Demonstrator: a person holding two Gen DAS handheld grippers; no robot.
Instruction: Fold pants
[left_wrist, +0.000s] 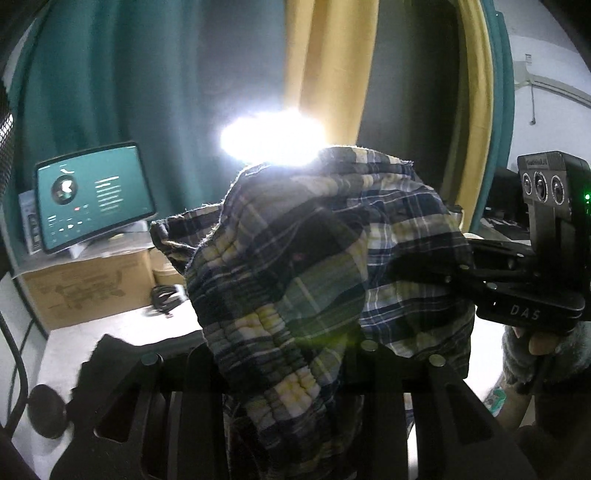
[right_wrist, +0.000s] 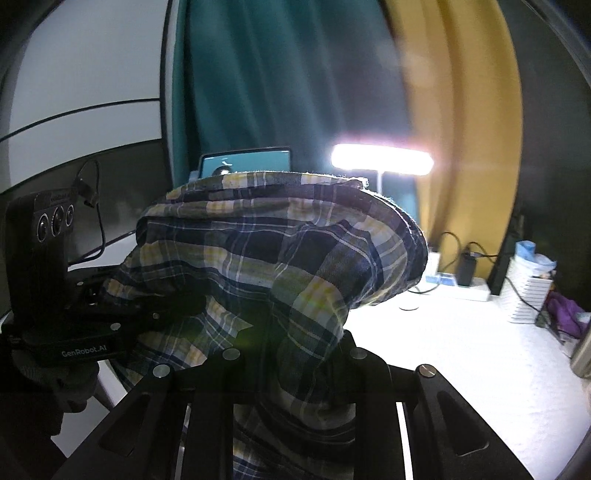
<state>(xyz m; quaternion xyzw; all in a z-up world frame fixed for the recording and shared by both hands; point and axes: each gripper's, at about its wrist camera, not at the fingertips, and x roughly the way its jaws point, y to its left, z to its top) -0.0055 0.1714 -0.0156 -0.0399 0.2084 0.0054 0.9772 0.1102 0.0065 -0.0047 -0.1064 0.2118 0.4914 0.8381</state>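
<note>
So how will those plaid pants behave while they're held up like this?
Probably floppy: the plaid pants drape and bunch over the right hand-held gripper and left hand-held gripper. Likely light, since the thin weave lets the lamp glow through its edge.

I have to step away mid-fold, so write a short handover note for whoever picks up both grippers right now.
Left gripper: shut on the plaid pants, cloth bunched between its fingers.
Right gripper: also shut on the plaid pants, close beside the left.
The pants are lifted in a crumpled bundle above the white table, draped over both grippers.
Done: both grips taken and the pants lifted. No neat fold is visible yet.
Left: spread the pants flat on the table, then fold.
</note>
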